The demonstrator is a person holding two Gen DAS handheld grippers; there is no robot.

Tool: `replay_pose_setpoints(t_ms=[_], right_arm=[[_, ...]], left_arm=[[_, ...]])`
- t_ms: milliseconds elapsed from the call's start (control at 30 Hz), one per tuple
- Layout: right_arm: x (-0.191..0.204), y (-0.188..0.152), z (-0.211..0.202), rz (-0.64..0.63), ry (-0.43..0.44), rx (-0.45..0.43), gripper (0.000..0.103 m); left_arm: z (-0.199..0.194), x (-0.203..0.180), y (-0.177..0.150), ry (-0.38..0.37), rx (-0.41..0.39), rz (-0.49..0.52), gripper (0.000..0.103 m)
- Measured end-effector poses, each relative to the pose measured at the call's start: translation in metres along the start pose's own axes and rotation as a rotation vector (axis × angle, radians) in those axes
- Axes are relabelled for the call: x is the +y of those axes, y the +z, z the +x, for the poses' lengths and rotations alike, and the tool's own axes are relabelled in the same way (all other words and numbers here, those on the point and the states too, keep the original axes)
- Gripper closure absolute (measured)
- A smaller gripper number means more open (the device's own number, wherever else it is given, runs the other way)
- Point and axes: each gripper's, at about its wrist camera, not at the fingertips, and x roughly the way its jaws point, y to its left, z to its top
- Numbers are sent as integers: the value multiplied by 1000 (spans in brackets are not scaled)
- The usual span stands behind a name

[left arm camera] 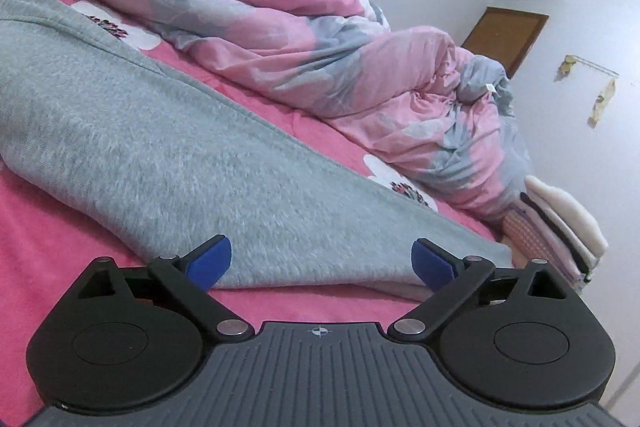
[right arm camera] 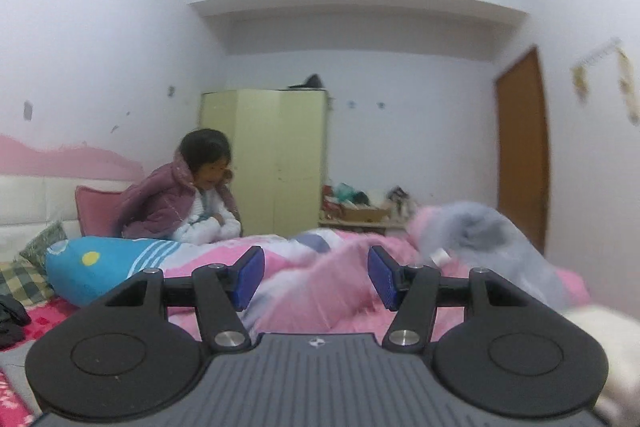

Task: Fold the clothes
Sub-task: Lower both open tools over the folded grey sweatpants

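- Both views are lit evenly by soft, cool, diffuse indoor light; no lamp or window is seen, and no glare is found.
- Only faint shadows are cast, mainly in the folds of the pink quilt (left arm camera: 360,75) and under the grey garment (left arm camera: 168,155).
- Strong fisheye bending is shown: walls and ceiling lines are curved, and dark corners are seen in the right wrist view.
- The left wrist view is fairly sharp.
- The right wrist view is softer: the quilt, the door (right arm camera: 522,151) and a pale object (right arm camera: 608,359) at the lower right edge are smeared by blur.
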Motion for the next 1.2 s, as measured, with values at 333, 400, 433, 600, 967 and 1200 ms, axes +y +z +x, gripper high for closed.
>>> replay_pose_setpoints(t_ms=[333,400,433,600,967,1200], right_arm=[[-40,-132,-32,248,-27,272,48],[-27,-164,1,203,-33,343,52],[-19,-178,17,176,-33,373,54],[21,-243,78,60,-30,476,61],[-2,-280,58,-18,-172,500,61],[-68,-312,47,114,-289,514,56]], left_arm=[[7,-9,1,-4,6,56,3],[11,-15,3,14,8,80,3],[13,-18,3,25,4,98,3],[34,-26,5,101,50,146,3],[47,-37,-2,175,111,245,1],[46,-36,-1,171,110,242,1]])
